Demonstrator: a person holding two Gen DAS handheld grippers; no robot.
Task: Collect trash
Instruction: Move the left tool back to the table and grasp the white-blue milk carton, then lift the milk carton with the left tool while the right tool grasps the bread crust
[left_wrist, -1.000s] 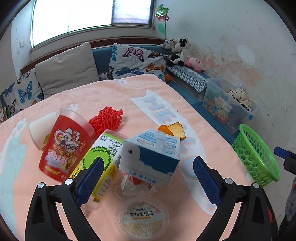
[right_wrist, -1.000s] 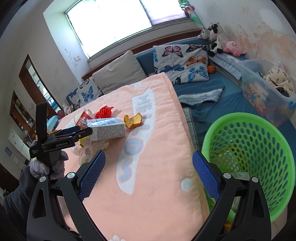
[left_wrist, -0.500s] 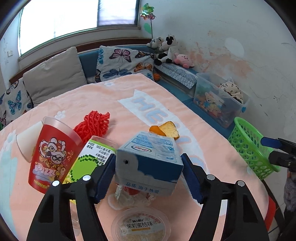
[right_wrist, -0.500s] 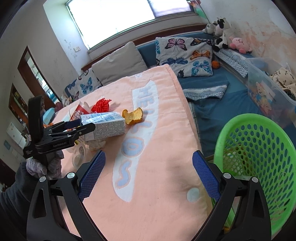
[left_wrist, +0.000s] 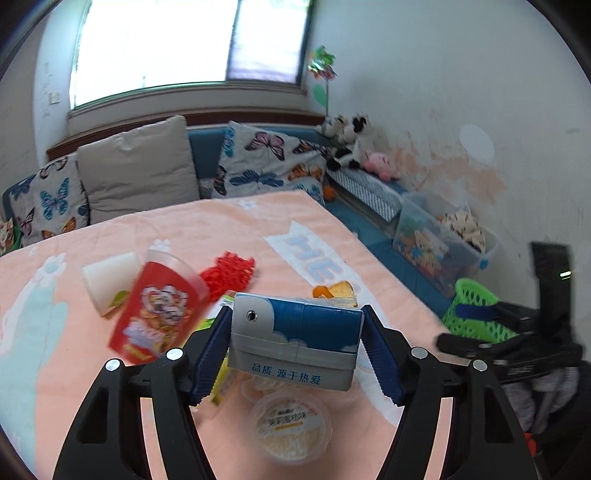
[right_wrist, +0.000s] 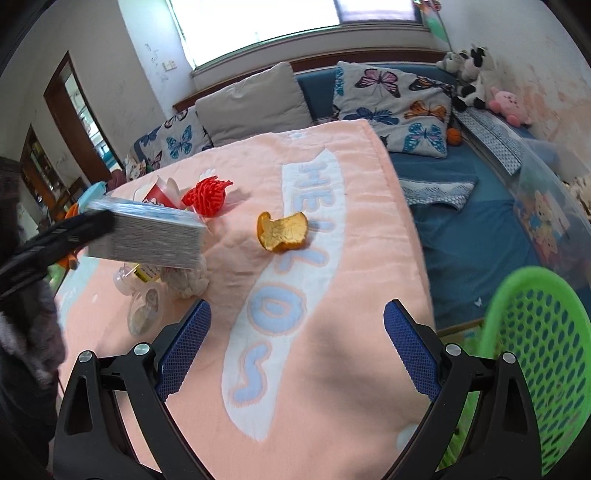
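My left gripper (left_wrist: 295, 354) is shut on a blue and white milk carton (left_wrist: 295, 341) and holds it lifted above the pink table cover; the carton also shows in the right wrist view (right_wrist: 147, 240). Below it lie a red snack cup (left_wrist: 159, 314), a red foam net (left_wrist: 227, 273), an orange peel (right_wrist: 282, 230), a clear lidded pudding cup (left_wrist: 290, 428) and a green and yellow carton (left_wrist: 221, 373). My right gripper (right_wrist: 295, 354) is open and empty over the table's near right part. The green trash basket (right_wrist: 546, 354) stands off the table's right edge.
A white paper cup (left_wrist: 109, 277) lies behind the red cup. A clear storage box (left_wrist: 439, 247) with toys sits on the blue bench by the wall. Cushions (left_wrist: 136, 166) line the back. The table cover (right_wrist: 351, 184) ends at the right.
My left gripper closed on the milk carton and lifted it off the table. My right gripper swung left, away from the basket, and stayed open.
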